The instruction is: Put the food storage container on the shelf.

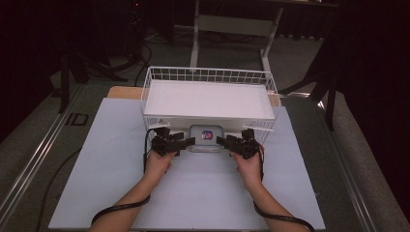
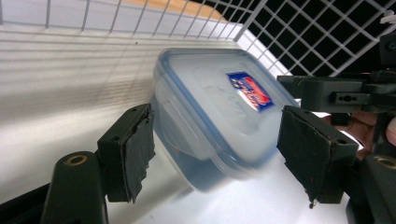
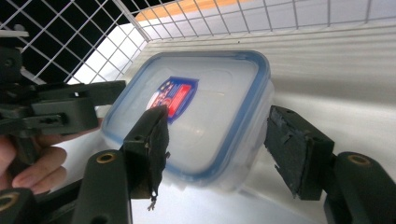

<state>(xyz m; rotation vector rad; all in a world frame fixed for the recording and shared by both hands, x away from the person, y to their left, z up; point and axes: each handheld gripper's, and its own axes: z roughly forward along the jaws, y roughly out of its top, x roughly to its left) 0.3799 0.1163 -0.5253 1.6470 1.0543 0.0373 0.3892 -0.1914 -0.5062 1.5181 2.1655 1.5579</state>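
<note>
A clear plastic box (image 1: 207, 137) with a blue-rimmed lid and a red and blue label sits on the white table cover, just in front of the wire basket (image 1: 208, 75). My left gripper (image 1: 189, 141) points at its left end. In the left gripper view the jaws (image 2: 219, 154) straddle a corner of the box (image 2: 219, 107) with gaps at both pads. My right gripper (image 1: 221, 141) faces its right end. In the right gripper view its jaws (image 3: 217, 144) stand either side of the box (image 3: 205, 112), with no pad seen pressing on it.
The white wire basket holds a flat white sheet and stands directly behind the box. The pale table cover (image 1: 193, 188) stretches toward the person. Cables trail from both grippers along the forearms. A desk frame (image 1: 232, 24) stands on the dark floor beyond.
</note>
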